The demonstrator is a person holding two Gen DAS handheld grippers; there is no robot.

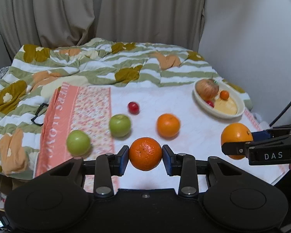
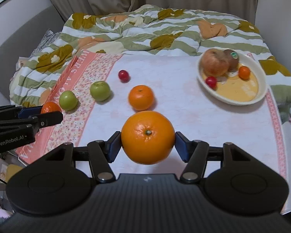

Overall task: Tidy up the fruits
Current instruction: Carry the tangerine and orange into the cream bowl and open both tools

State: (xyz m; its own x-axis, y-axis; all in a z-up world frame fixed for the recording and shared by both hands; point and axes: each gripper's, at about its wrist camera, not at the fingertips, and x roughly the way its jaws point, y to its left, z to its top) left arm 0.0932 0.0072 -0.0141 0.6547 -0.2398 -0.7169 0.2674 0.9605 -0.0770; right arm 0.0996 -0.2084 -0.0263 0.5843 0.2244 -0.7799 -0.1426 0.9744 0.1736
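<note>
My left gripper (image 1: 145, 154) is shut on a small mandarin (image 1: 145, 153) above the white cloth; it also shows in the right wrist view (image 2: 48, 114). My right gripper (image 2: 147, 137) is shut on a large orange (image 2: 147, 136), also seen at the right of the left wrist view (image 1: 235, 136). On the cloth lie another orange (image 1: 168, 125), two green apples (image 1: 119, 125) (image 1: 78, 142) and a small red fruit (image 1: 133, 107). An oval cream dish (image 2: 261, 95) at the far right holds a reddish apple (image 2: 215, 62), a kiwi (image 2: 231, 58), a tiny orange fruit (image 2: 244, 72) and a red fruit (image 2: 211, 81).
A pink flowered towel (image 1: 77, 116) lies under the left side of the cloth. A rumpled green and white quilt (image 1: 106, 62) covers the bed behind. Black glasses (image 1: 38, 114) lie on the quilt at left. Curtains and a wall stand behind.
</note>
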